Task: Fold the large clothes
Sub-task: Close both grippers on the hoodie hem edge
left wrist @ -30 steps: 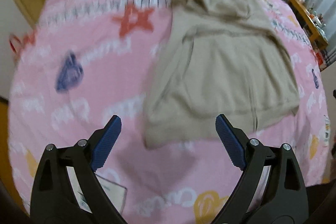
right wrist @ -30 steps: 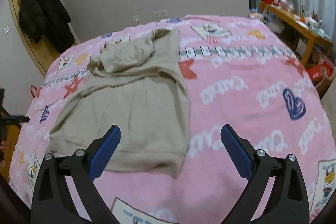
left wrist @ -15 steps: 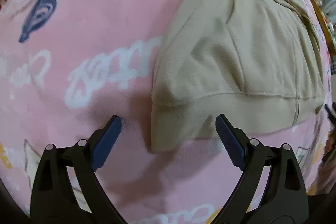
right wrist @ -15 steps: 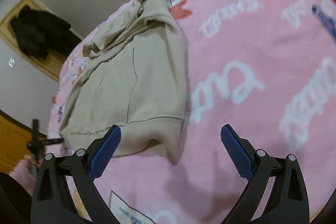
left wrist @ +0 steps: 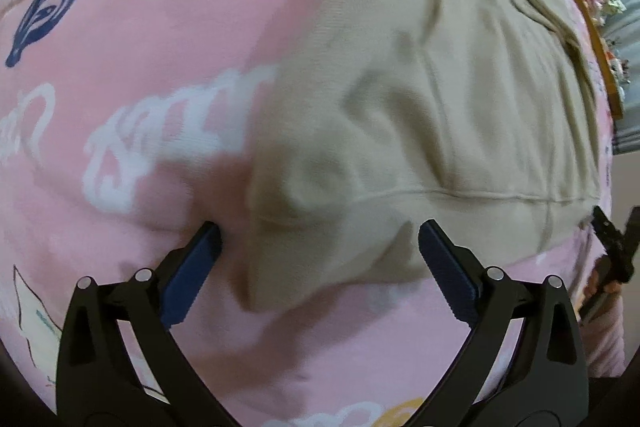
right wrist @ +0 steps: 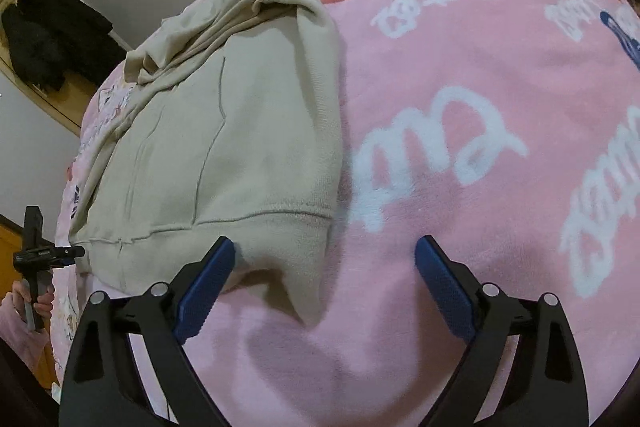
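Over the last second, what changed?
Both grippers dropped toward the beige hoodie: the left gripper now straddles one hem corner, its jaws just opened wider; the right gripper straddles the other. Neither pinches fabric yet. The hoodie lies as before on the pink blanket.

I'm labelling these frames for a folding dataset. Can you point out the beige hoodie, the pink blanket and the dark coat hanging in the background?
beige hoodie (right wrist: 240, 147): right wrist view, front panel above the hem.
pink blanket (right wrist: 460, 207): right wrist view, bare patch by the white lettering.
dark coat (right wrist: 52, 39): right wrist view, its body, upper left.
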